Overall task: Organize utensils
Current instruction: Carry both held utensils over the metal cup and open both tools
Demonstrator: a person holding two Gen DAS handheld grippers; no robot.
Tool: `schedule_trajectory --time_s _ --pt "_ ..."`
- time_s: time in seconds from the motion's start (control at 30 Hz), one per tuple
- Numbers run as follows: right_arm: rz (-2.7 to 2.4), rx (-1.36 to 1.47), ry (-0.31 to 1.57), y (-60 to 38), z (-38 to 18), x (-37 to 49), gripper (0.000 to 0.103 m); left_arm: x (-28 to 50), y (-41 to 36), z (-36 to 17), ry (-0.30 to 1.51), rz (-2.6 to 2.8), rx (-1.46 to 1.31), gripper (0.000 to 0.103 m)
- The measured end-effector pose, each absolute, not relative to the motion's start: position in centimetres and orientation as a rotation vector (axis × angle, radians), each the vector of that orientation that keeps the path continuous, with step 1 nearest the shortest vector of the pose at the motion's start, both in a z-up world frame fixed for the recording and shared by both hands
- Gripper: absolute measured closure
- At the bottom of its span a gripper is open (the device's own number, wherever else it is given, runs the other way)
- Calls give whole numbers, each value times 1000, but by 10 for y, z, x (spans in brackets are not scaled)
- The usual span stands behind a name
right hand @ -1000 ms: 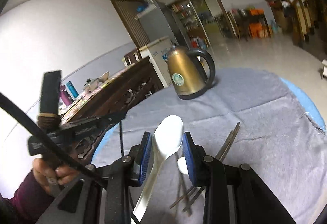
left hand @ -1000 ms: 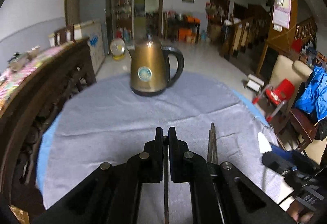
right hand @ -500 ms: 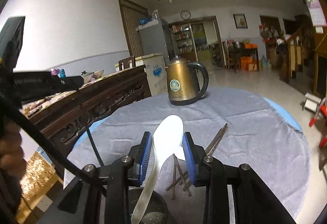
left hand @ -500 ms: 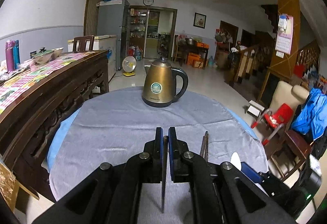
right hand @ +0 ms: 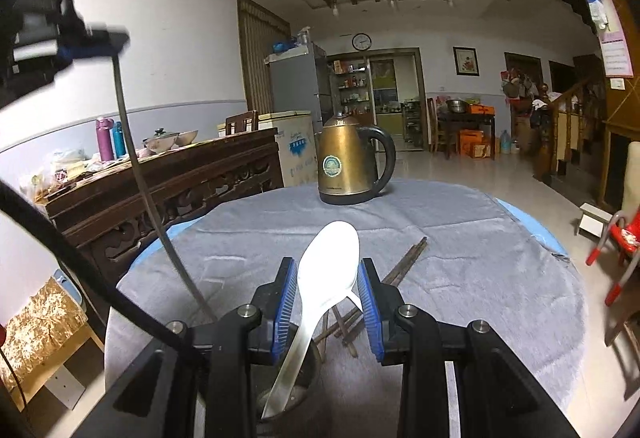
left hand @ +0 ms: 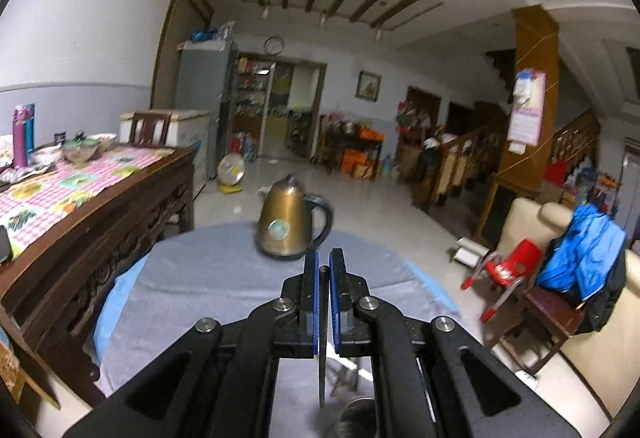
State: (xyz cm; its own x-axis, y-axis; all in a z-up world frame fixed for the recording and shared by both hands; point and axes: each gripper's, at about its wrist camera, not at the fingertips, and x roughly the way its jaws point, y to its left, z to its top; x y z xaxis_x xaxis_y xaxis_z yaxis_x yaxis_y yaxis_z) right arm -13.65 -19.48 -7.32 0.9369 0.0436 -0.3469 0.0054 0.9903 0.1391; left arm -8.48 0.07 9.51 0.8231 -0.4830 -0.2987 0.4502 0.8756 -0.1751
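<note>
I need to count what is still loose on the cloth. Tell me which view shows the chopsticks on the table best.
The right wrist view. The loose chopsticks lie sharp on the grey cloth beyond the right gripper, partly behind its white spoon. The left wrist view shows only a blurred scrap of them below the left gripper.

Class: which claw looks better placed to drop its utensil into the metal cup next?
Probably right: its claw holds the spoon with the handle already dipping into the cup; the left's chopstick hangs above it.
</note>
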Motion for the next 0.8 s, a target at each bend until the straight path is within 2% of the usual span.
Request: schedule_trajectory --time_s 0.2,0.73,0.77,0.8 --pt "29 161 342 -198 -68 -149 70 -100 -10 103 341 -551 -92 98" --pt "109 186 401 -196 -72 -166 69 -75 -30 28 611 -522 -99 98" --pt "121 195 403 -196 -72 -167 67 -76 -29 26 615 -527 -100 98" --pt "131 206 407 -197 -71 -167 58 -77 -26 27 614 -533 -106 97"
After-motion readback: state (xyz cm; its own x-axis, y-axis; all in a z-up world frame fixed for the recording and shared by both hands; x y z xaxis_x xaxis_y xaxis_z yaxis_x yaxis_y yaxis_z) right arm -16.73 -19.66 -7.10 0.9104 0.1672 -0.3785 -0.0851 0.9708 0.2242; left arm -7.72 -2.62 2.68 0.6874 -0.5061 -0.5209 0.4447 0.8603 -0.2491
